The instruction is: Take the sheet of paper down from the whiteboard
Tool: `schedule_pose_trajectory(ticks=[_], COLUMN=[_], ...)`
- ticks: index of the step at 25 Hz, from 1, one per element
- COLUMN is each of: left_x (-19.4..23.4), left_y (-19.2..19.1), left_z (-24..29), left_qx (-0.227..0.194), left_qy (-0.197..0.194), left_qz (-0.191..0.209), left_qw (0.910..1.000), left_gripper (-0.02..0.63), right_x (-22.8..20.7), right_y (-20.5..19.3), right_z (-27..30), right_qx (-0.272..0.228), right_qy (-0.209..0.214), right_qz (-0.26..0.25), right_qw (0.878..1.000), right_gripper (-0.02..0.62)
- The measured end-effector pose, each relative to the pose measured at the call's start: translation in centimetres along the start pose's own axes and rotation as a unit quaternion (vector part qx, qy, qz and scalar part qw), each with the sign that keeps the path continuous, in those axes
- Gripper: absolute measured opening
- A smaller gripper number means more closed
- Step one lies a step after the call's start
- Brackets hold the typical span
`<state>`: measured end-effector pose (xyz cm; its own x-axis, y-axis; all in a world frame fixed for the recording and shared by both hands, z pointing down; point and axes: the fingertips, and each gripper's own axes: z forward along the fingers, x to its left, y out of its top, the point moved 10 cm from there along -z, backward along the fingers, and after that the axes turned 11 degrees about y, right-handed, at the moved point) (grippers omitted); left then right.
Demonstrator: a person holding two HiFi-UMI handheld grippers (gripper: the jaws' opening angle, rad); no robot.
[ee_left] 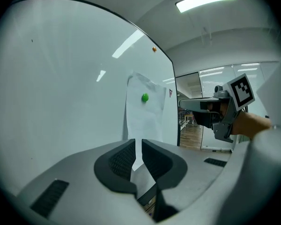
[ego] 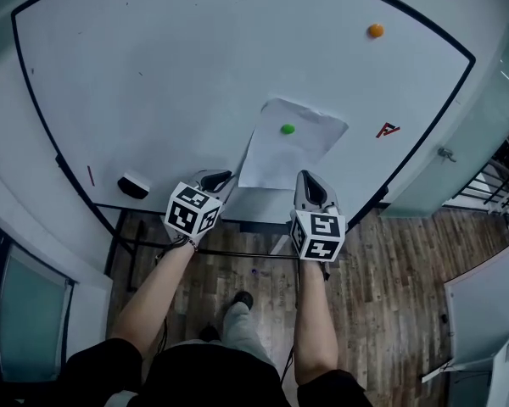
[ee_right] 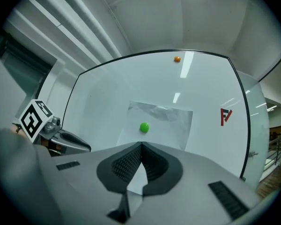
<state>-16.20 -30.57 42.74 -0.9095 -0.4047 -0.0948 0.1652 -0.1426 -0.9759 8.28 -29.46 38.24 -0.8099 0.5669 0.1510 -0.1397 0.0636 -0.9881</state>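
Two hand-held grippers point at a whiteboard (ego: 153, 75), and neither holds anything. The left hand-held gripper (ego: 216, 179) has its jaws drawn almost together, with only a slit between the pads. The right hand-held gripper (ego: 310, 185) has its jaws pressed shut.

The sheet of paper (ego: 293, 151) hangs a little right of centre in the head view. It is tilted and wrinkled along its top edge, and a single green magnet (ego: 288, 129) near the top middle pins it.

The paper is probably very light and limp, easy to crease or tear, and likely to drop once the magnet lets go. The free lower edge or a bottom corner, nearest the jaws, looks the best place to pinch. Either gripper would have to open first.

An orange magnet (ego: 375, 30) sits at the upper right of the board, with a red logo sticker (ego: 388, 130) right of the paper. A black eraser (ego: 134, 185) rests at the lower left. Nothing stands between the grippers and the sheet.
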Motion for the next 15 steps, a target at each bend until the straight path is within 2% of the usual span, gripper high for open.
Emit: schedule_pose_trajectory(ticks=[4, 6, 15], left_x=[0.1, 0.3, 0.9], left_y=[0.2, 0.2, -0.1], left_z=[2.4, 3.6, 8.1], left_qx=[0.008, 0.012, 0.03], left_qy=[-0.019, -0.027, -0.044], left_qz=[0.0, -0.005, -0.009], left_qw=[0.9998, 0.9995, 0.9985], left_gripper=[0.034, 0.12, 0.123], right_x=[-0.7, -1.0, -2.8], right_y=[-0.1, -0.2, 0.8], right_z=[0.7, 1.3, 3.6], right_qx=[-0.003, 0.0, -0.01], right_qy=[-0.006, -0.006, -0.017], right_qz=[0.006, 0.008, 0.002], right_qw=[1.0, 1.0, 1.0], right_gripper=[0.02, 0.02, 0.02])
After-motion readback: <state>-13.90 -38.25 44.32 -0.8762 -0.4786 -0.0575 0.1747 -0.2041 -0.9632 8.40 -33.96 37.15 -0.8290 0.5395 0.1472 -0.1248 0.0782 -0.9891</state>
